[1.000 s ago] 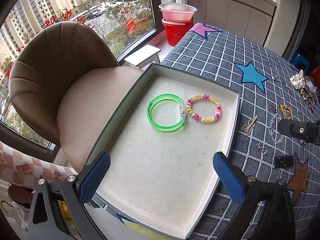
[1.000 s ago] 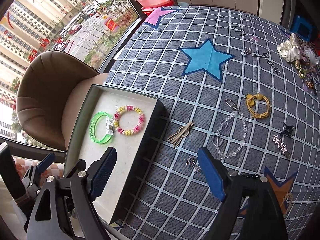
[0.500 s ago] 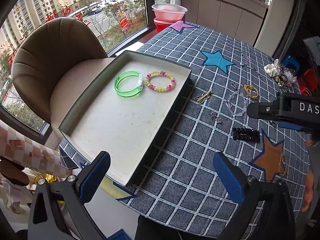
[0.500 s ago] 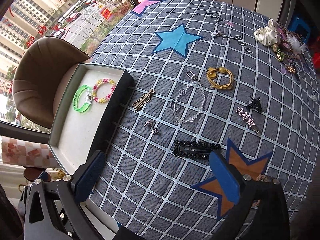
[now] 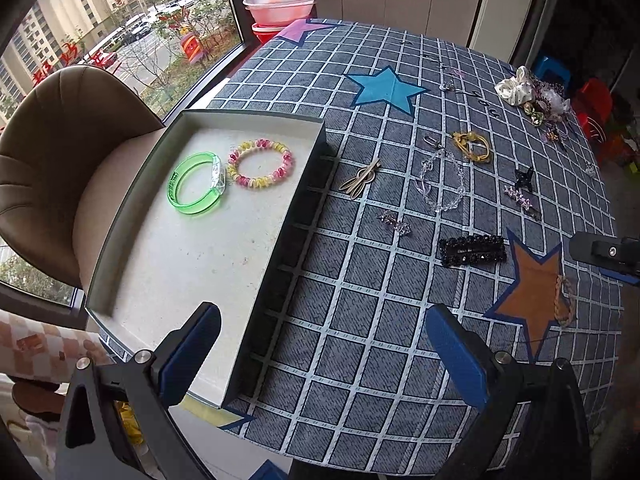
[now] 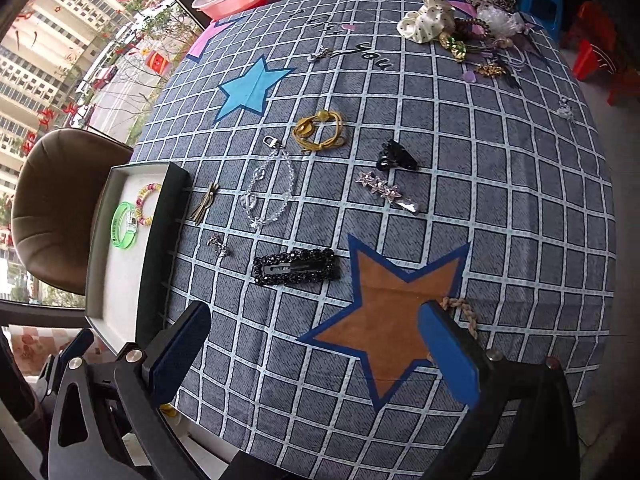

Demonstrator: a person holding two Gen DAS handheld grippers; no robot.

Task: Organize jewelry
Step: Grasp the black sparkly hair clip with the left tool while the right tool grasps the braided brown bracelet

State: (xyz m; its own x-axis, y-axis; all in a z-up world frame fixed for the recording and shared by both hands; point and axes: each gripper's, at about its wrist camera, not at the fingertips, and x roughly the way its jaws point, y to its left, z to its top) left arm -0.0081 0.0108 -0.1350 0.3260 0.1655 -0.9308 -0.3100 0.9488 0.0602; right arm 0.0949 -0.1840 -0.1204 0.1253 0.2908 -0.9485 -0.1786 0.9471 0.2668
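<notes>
Both grippers, left [image 5: 320,356] and right [image 6: 316,356], hang wide open, empty. Risk: blunt pads could snag the clear beaded chain bracelet [image 6: 268,192], dragging the neighbouring bronze hair clip [image 6: 205,204].

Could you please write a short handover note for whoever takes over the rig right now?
Left gripper: open, empty, hovering over the tray's near right edge.
Right gripper: open, empty, above the orange star on the tablecloth.
Done: the translucent green bangle and the pink-and-yellow beaded bracelet lie side by side in the shallow white-lined tray.
Left on the checked tablecloth: black sequined hair clip, clear bead bracelet, yellow cord bracelet, bronze hairpin, silver star clip, black claw clip, a braided cord, small charms and the far pile of scrunchies.
</notes>
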